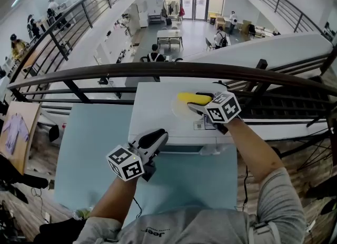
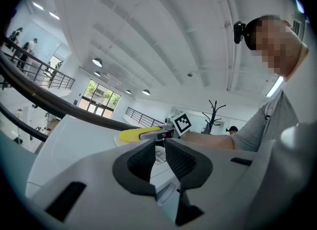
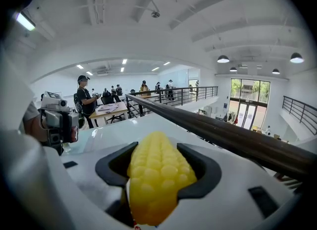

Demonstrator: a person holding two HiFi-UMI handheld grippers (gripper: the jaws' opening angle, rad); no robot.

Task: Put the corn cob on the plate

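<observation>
Right gripper: clenching on the corn cob, with kernels bulging between both pads; hovering over the far part of the white table.
Corn cob: lying roughly level in the jaws, pointing left, hanging above the pale plate; whether touching it or not, impossible to tell.
Plate: sitting on the far middle of the white table, directly beneath the cob.
Left gripper: idling at the near edge of the white table, jaws drawn together to a thin slit, gripping nothing.
Step in hand: judging by position, setting the cob down, with the carrying apparently finished.
Next move: probably calling for lowering until the cob rests on the plate, then easing the jaws apart gently to avoid rolling it off.
</observation>
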